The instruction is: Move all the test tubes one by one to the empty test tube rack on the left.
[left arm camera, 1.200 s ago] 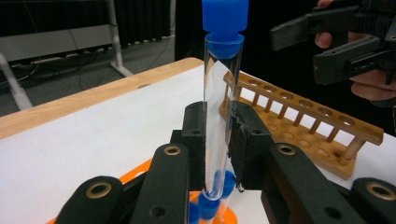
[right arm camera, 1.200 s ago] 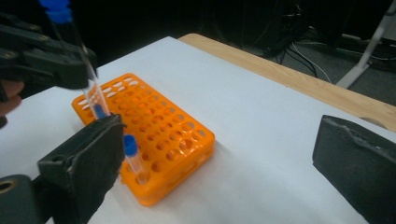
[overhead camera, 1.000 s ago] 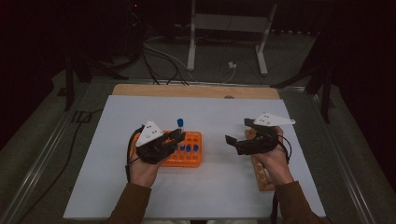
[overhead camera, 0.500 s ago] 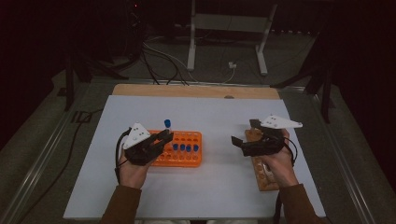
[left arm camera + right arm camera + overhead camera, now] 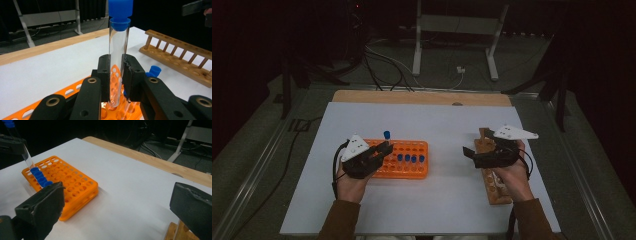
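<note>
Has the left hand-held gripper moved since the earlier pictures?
Yes. The left hand-held gripper, holding the capped tube, shifted left along the orange rack.

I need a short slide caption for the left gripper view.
Left gripper lowers a blue-capped tube into the orange rack.

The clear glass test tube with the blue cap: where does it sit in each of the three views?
High view: the clear glass test tube with the blue cap stands left of centre, held by the left gripper.
Left gripper view: centre, upright between the jaws.
Right gripper view: top left corner, tilted.
Shared landmark: the orange plastic tube rack.
</note>
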{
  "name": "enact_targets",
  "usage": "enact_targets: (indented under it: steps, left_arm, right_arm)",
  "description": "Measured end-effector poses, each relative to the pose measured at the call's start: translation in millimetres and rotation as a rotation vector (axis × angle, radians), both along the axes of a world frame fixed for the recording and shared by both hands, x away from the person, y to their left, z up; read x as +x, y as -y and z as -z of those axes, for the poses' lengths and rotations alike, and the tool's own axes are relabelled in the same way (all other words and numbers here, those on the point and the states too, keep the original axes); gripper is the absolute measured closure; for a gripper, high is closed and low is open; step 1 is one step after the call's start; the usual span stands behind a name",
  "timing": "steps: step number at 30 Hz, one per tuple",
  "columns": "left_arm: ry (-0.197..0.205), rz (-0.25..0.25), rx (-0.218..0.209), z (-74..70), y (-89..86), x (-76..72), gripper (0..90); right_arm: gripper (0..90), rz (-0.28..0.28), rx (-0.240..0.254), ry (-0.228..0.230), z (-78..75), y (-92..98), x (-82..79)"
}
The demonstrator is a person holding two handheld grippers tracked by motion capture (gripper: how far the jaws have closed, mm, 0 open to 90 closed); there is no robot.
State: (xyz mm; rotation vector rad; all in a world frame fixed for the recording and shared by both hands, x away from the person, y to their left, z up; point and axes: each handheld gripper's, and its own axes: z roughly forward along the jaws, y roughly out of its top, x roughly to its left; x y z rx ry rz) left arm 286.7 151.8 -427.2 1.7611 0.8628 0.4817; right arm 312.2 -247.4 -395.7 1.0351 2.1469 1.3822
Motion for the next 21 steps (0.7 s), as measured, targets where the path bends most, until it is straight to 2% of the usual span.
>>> enact_targets:
  steps: [21]
  left_arm:
    - [-0.043, -0.006, 0.029, 28.7, -2.0, -2.7, 78.0]
  right_arm:
    - [0.2, 0.001, 0.008, -0.009, 6.8, 0.4, -0.9]
